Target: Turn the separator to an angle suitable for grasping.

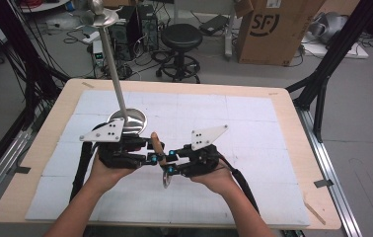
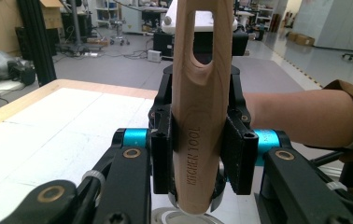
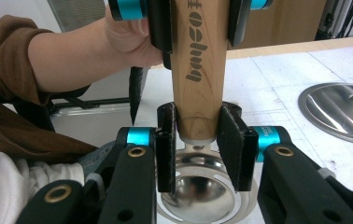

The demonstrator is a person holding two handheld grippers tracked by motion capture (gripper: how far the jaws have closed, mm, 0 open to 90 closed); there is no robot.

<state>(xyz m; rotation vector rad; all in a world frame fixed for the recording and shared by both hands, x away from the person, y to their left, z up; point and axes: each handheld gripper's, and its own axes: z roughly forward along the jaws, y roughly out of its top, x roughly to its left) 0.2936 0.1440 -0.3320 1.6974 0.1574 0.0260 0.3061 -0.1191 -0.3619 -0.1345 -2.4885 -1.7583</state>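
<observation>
A wooden-edged worktop [image 1: 36, 148] covered by a white gridded mat filled the high view, with a person's two forearms coming in from six o'clock. Beyond it, at one o'clock, a large cardboard box [image 1: 278, 29] carried a round logo reading "SF". At twelve o'clock stood a black stool [image 1: 180, 42] among cables and computer cases on the floor.

On the mat, at ten o'clock from the hands, rested a shiny metal stand [image 1: 132, 121] with a round base and a tall slanting pole.

Near the middle of the worktop, the left tongs [image 1: 151, 158] and the right tongs [image 1: 167, 163] met nose to nose around a wooden-handled kitchen tool [image 1: 157, 145]. It was held above the mat, handle pointing toward twelve o'clock and a metal ring end toward six.

In the left gripper view, the left tongs [image 2: 198, 158] were closed snugly on the handle [image 2: 198, 107], pads pressed to both sides. The handle had a long slot near its top and the burned-in words "KITCHEN TOOL".

In the right gripper view, the right tongs [image 3: 198, 144] clamped the handle's lower end [image 3: 198, 112] just above the round metal head [image 3: 200, 191]. Lettering on this face read roughly "buyeo", partly hidden by the left tongs at twelve o'clock.
</observation>
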